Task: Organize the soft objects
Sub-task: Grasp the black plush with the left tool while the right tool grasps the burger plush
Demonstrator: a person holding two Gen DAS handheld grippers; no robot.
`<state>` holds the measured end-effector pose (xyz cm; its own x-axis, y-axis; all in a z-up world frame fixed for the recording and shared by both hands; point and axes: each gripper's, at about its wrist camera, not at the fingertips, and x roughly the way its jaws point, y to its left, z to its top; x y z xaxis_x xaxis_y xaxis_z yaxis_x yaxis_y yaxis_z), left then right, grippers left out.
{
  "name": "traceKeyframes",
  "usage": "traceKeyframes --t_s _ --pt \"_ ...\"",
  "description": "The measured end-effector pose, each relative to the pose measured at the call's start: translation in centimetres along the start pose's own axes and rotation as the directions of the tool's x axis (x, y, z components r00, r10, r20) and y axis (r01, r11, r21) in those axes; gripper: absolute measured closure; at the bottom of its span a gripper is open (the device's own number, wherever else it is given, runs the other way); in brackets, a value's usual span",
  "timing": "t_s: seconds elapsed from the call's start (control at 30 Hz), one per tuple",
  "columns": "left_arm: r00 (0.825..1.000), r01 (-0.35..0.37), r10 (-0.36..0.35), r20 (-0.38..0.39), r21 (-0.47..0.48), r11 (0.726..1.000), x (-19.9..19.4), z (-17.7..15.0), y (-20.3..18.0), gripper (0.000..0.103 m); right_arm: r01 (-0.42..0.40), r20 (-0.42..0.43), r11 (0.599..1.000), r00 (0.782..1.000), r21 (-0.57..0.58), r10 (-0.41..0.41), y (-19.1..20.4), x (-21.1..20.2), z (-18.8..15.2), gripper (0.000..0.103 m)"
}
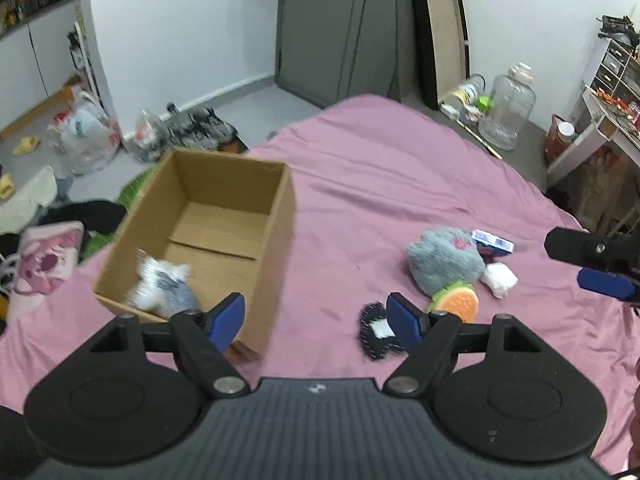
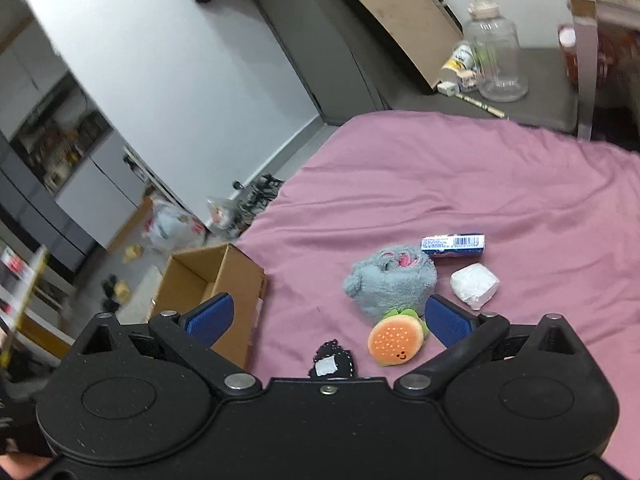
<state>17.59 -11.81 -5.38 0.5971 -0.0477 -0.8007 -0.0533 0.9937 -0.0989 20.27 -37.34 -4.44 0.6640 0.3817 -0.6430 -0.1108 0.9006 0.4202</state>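
An open cardboard box [image 1: 224, 216] [image 2: 224, 280] stands on the pink bedsheet [image 1: 380, 168] [image 2: 460, 176], with a blurred white-and-grey soft toy [image 1: 162, 284] at its near left corner. To its right lie a grey plush [image 1: 444, 264] [image 2: 392, 280], a burger plush [image 1: 458, 300] [image 2: 396, 342], a black fuzzy piece with a white tag [image 1: 374, 330] [image 2: 332, 362], a white wad [image 1: 498, 278] [image 2: 474, 284] and a blue-white packet [image 1: 492, 242] [image 2: 454, 245]. My left gripper [image 1: 316, 316] is open and empty between box and toys. My right gripper [image 2: 330, 318] [image 1: 592, 268] is open and empty above the burger.
Plastic bags [image 1: 88, 136], clothes and a pink item [image 1: 44, 260] litter the floor left of the bed. A large clear jar [image 1: 506, 108] [image 2: 496, 60] and small containers stand beyond the far edge. A white shelf unit [image 1: 600, 120] is at the right.
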Motion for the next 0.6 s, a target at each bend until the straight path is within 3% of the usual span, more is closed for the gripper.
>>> traceKeyframes --t_s 0.3,0.5,0.6 --pt "0.997 0.032 -0.032 -0.068 0.002 0.999 5.0 -1.8 -2.0 0.03 0.036 -0.058 0.998 0.998 0.053 -0.033 -2.5 2.8 -0.1 0.002" --pt "0.993 0.051 -0.05 -0.103 -0.002 0.999 8.0 -2.3 -3.0 0.03 0.035 -0.106 0.996 0.994 0.084 -0.026 -4.2 4.7 -0.2 0.009" --pt "0.991 0.062 -0.063 -0.118 -0.01 0.998 9.5 -2.3 -3.3 0.03 0.035 -0.151 0.996 0.988 0.083 -0.022 -4.7 5.8 -0.4 0.021"
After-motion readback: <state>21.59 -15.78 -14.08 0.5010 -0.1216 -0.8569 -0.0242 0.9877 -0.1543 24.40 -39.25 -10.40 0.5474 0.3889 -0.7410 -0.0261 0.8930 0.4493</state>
